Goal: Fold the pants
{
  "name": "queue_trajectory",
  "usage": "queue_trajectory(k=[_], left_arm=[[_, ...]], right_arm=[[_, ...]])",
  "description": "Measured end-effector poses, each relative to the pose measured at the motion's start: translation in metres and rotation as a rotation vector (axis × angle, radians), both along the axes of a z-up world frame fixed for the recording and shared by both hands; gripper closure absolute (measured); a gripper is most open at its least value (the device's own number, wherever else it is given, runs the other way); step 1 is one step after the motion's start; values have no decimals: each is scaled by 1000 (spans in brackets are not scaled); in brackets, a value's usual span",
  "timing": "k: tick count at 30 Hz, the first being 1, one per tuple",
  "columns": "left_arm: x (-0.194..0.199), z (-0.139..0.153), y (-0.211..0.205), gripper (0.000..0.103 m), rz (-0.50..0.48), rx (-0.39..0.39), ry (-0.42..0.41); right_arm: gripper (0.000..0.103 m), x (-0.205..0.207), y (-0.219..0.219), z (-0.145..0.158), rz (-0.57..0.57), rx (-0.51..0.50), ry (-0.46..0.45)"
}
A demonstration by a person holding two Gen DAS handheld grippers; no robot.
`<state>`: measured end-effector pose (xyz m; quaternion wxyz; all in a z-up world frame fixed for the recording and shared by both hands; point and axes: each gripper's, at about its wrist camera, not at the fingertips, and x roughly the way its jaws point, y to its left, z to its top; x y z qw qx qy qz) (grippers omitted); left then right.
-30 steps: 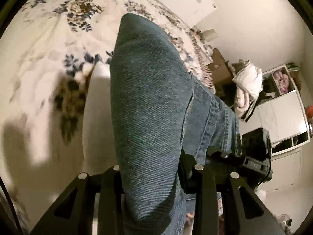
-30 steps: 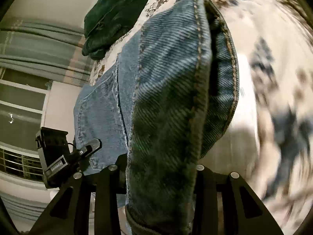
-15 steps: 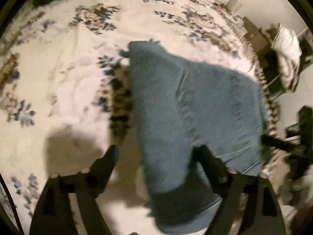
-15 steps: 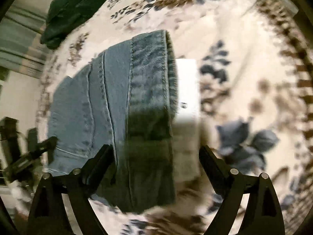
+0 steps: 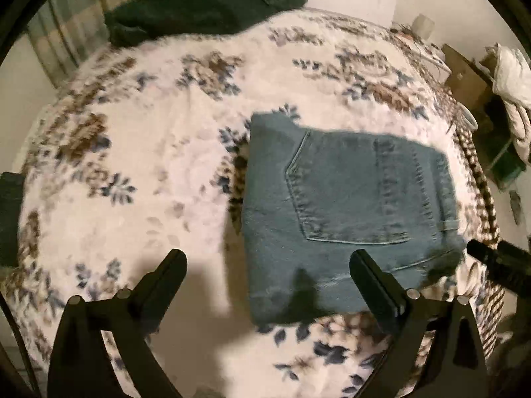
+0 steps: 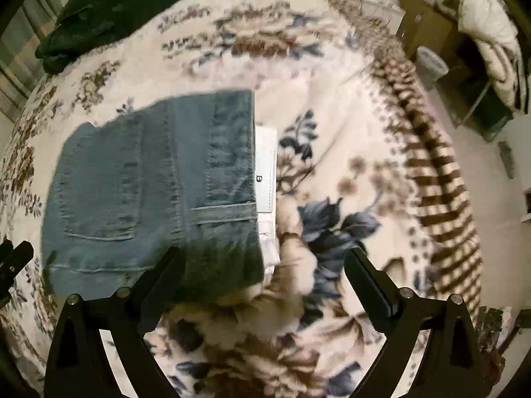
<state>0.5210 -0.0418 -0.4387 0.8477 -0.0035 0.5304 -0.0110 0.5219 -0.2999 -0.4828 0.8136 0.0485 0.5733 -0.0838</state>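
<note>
On the floral bed (image 5: 139,152) folded jeans (image 5: 338,212) lie released; both grippers, left (image 5: 268,262) and right (image 6: 265,258), have just opened their fingers, holding nothing.

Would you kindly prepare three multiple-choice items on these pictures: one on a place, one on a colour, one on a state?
1. Where do the folded jeans lie?
A. on the floral blanket
B. on the floor
C. on a chair

2. What colour is the garment at the bed's far edge?
A. red
B. dark green
C. yellow

3. How does the left gripper stand?
A. shut on the jeans
B. open, holding nothing
C. shut on the blanket

Key: 1 A, blanket shows all round them; 2 B, its cloth is dark green; 3 B, jaws spread wide, having just been opening, clear of the denim.
</note>
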Motion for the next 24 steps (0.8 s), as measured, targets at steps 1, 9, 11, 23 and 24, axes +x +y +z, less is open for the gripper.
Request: queue_trajectory(k=[1, 9, 11, 23, 24], left_arm=[[-6, 12, -4, 2, 3, 4, -16], [-53, 101, -14, 2, -26, 30, -99], [-68, 122, -14, 2, -29, 28, -108], [-224, 288, -6, 2, -100, 25, -218], [-235, 298, -6, 2, -98, 36, -226]], right_arm=[[5, -8, 4, 13, -2, -15, -18], [5, -80, 9, 124, -28, -55, -112], [5, -104, 17, 161, -33, -69, -148], [5, -276, 62, 362, -48, -89, -327], [5, -295, 67, 381, -45, -99, -337]])
